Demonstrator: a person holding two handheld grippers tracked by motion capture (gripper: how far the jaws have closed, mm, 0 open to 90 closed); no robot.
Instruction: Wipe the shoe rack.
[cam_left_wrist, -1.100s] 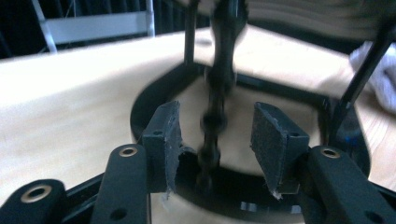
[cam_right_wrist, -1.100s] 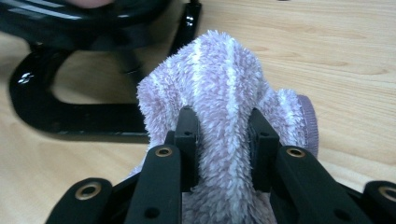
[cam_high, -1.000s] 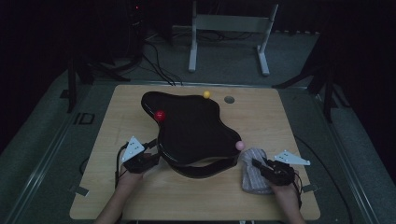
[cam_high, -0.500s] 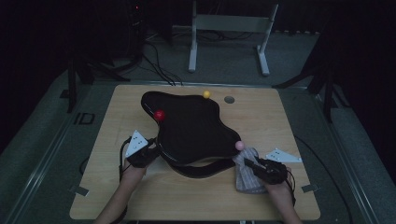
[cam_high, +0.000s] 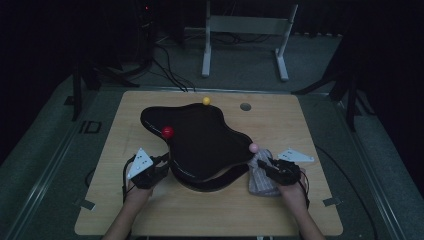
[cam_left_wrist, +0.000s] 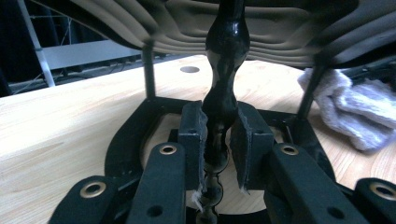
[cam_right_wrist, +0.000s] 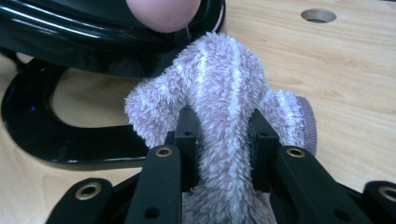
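Since a second ago: left tongs (cam_left_wrist: 217, 140) have just closed on the glossy black stand's (cam_high: 202, 142) knobbly post; right tongs (cam_right_wrist: 223, 135) carried the fluffy lilac striped cloth (cam_right_wrist: 224, 102) closer | cloth pinched, touching the stand's curvy right edge on the wooden worktop (cam_high: 300, 120).

Dim room; grey floor (cam_high: 45, 150) with cables (cam_high: 167, 67); white metal frame (cam_high: 245, 37) beyond the wooden table (cam_high: 300, 125).
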